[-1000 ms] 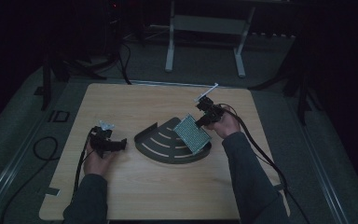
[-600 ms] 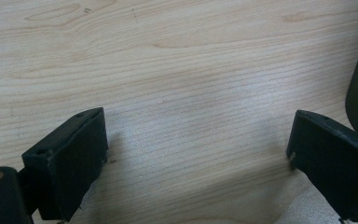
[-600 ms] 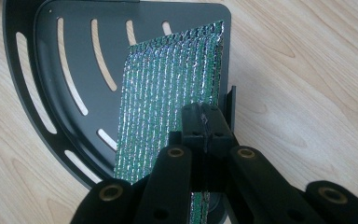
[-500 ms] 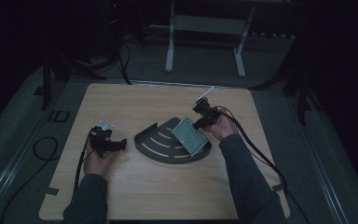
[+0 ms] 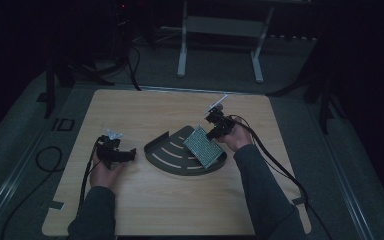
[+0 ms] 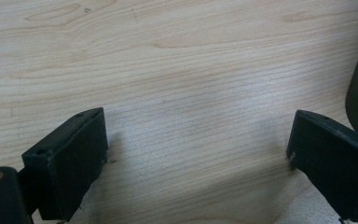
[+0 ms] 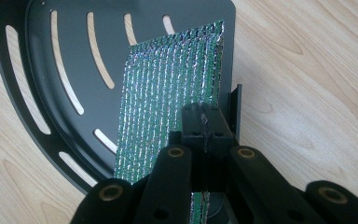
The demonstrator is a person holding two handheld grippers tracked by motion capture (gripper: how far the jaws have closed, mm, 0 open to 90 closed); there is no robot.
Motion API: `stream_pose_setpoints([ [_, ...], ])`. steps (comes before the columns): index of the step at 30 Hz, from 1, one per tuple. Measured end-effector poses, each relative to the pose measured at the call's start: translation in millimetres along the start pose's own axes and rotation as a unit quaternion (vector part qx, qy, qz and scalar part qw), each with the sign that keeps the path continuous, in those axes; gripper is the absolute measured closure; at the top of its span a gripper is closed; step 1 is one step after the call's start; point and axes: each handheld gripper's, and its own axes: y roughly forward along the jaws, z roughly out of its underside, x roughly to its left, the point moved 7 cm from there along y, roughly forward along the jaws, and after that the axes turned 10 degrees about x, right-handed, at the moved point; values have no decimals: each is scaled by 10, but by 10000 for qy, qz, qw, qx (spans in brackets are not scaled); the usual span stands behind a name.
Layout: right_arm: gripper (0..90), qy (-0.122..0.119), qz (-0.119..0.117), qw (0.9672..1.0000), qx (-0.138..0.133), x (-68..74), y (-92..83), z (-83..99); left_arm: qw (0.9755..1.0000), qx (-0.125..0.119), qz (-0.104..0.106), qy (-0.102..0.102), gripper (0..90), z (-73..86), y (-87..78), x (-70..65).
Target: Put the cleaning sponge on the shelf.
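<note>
Right gripper (image 7: 204, 122): jaws closed hard on the near edge of the foil pad (image 7: 168, 88), pinching the thin sheet between the two pads.
Foil pad: a glittering green-silver quilted rectangle; it extends away from the jaw tips and hangs tilted over the black tray (image 7: 37, 70), its far end low over the tray floor. Whether that end touches the floor cannot be told.
Reason for grip: an edge pinch suits a sheet this thin and leaves its face free to be laid flat, in my judgement.
Black tray: quarter-round, slotted floor, raised rim; it lies directly ahead of and beneath the right jaws, on the wooden table (image 5: 145, 210).
Step in hand: judged to be lowering the pad into the tray; release not yet made.
Left gripper (image 6: 198, 154): jaws wide apart, nothing between them, bare table wood under the gap.
Left gripper position: in the high view (image 5: 122, 156) it rests on the table well apart from the tray's curved rim, which lies off its right jaw.
Reason for stance: idle, and ready to steady the tray if it slides, as I judge it.
Risk: the pad may spring or slip off the rim on release.
</note>
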Motion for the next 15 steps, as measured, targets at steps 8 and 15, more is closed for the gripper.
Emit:
stream_pose_setpoints([
  [8,897,51,27,9999,84,-13,51,30,10000,1,-2,7,55,0,0,1],
  [15,897,82,-6,9998,156,-36,134,79,10000,1,4,-3,56,1,0,-1],
])
